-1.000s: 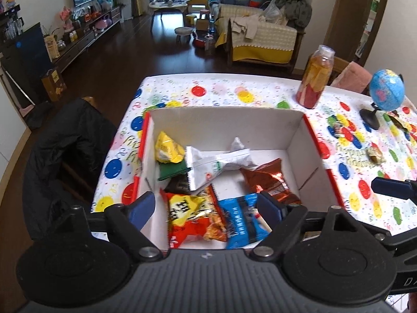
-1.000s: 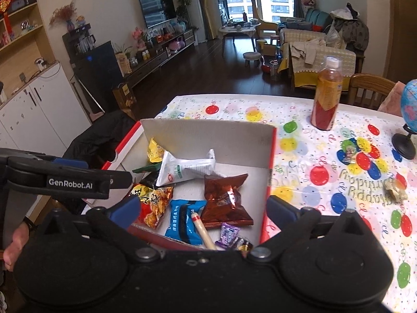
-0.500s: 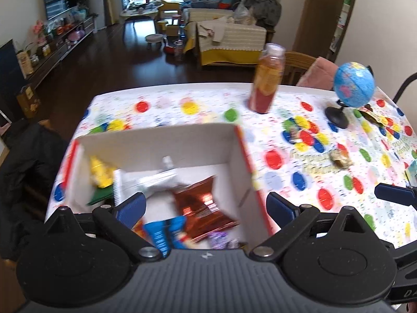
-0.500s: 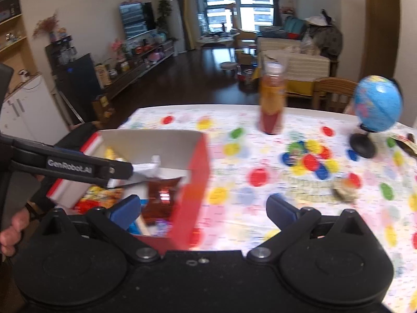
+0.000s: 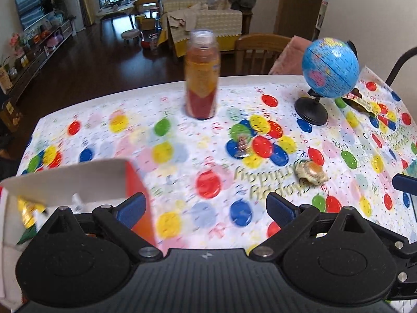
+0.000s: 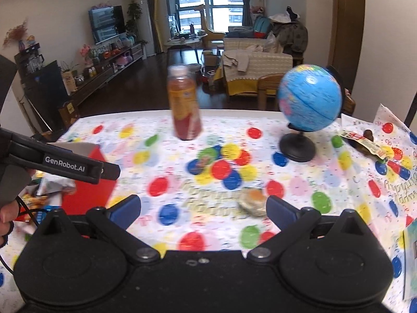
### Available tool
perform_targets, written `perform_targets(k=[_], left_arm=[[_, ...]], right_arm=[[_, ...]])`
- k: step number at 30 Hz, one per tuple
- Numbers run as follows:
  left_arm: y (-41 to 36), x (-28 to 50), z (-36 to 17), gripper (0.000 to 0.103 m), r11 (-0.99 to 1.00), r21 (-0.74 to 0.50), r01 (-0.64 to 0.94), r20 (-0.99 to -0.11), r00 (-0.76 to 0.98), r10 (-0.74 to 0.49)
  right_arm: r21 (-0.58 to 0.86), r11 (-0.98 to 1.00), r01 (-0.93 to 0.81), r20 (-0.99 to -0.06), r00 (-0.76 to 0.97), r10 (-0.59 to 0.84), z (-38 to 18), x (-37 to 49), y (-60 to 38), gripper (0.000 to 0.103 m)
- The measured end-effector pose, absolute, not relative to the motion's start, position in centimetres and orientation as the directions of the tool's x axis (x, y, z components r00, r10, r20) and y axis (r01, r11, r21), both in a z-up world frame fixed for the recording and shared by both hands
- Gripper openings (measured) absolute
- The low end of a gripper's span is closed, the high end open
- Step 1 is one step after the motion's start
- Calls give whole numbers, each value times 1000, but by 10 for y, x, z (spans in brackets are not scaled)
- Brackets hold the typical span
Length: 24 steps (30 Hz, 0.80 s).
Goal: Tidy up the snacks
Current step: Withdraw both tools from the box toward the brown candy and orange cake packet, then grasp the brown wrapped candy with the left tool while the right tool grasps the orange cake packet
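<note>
Gold foil marks one wrapped snack (image 5: pixel 311 172) lying loose on the worktop (image 5: pixel 182 135), well apart from the box (image 5: pixel 78 182) at the left, which already holds several packets. A small candy (image 5: pixel 241 144) sits on the balloon cluster and one packet (image 6: pixel 365 144) lies behind the globe (image 5: pixel 329 69). So three snacks appear left to gather. Both left tongs (image 5: pixel 206 207) and right tongs (image 6: pixel 203 207) are spread wide and empty. One bottle (image 5: pixel 202 78) stands upright.

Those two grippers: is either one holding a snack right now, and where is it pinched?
Nothing is held. The left gripper and the right gripper are both open, with only the tablecloth between their fingers.
</note>
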<state>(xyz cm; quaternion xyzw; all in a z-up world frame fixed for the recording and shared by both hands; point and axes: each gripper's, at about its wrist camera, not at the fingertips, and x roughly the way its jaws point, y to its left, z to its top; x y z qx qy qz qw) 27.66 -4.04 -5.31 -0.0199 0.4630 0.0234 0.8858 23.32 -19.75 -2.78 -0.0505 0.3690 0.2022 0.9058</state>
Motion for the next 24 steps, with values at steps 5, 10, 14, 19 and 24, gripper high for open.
perform_targets(k=[5, 10, 14, 19, 24], left_arm=[[-69, 315, -71, 99, 998, 29, -51, -831, 553, 52], [-80, 351, -93, 99, 996, 52, -71, -850, 521, 81], [-82, 379, -111, 99, 995, 49, -84, -863, 498, 84], [-83, 411, -137, 99, 995, 52, -85, -881, 465, 86], [-84, 436, -160, 98, 995, 49, -82, -895, 438, 80]], right_arm=[[59, 912, -405, -715, 620, 322, -48, 265, -217, 102], [82, 911, -404, -744, 583, 326, -70, 296, -229, 101], [91, 916, -390, -760, 567, 317, -88, 317, -233, 99], [91, 924, -372, -781, 549, 298, -111, 342, -233, 95], [102, 922, -374, -796, 524, 302, -128, 357, -230, 83]])
